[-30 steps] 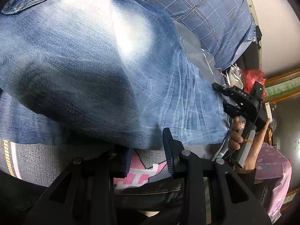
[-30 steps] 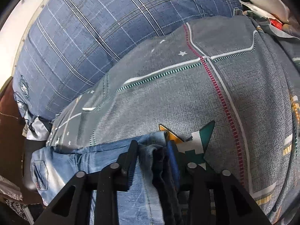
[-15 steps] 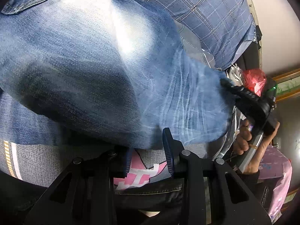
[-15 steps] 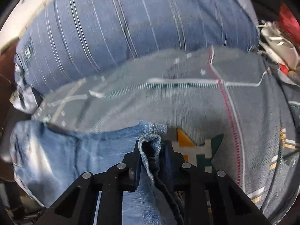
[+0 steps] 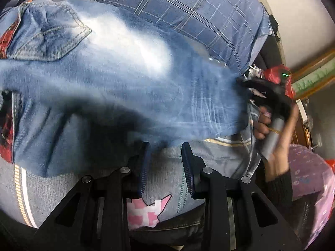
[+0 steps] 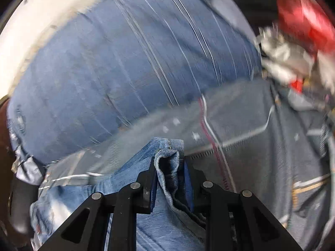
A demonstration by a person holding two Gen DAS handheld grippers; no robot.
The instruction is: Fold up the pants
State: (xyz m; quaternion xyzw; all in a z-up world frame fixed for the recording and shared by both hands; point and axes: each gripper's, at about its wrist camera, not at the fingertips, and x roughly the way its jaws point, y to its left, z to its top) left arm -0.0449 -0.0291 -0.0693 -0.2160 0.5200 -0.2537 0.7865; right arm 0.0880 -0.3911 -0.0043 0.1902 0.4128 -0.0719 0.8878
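- My left gripper (image 5: pixel 165 167) is nearest in the left wrist view: its two fingers stand apart with nothing between them, and only the grey bedsheet (image 5: pixel 163 179) shows through the gap.
- My right gripper (image 6: pixel 170 179) is clenched on the pants (image 6: pixel 167 163), with a bunched leg hem squeezed between its two pads.
- There is one pair of pants (image 5: pixel 125 79), faded blue denim, and the leg is lifted off the bed. Its long axis runs across the left wrist view, with the back pocket (image 5: pixel 48 37) at the upper left and the hem end out at the right, where my right gripper (image 5: pixel 270 96) grips it.
- Only the left wrist view shows the whole span of the leg, the pocket, and my right hand (image 5: pixel 278 129) around the gripper handle; a dark shadow lies under the raised cloth.
- Only the right wrist view shows the hem up close, held between the pads, with the leg trailing down and to the left.
- Beyond the pants lies one blue plaid pillow (image 6: pixel 125 62), seen in both views, and a red bag (image 6: pixel 303 14) at the far right edge. The right wrist view is blurred.
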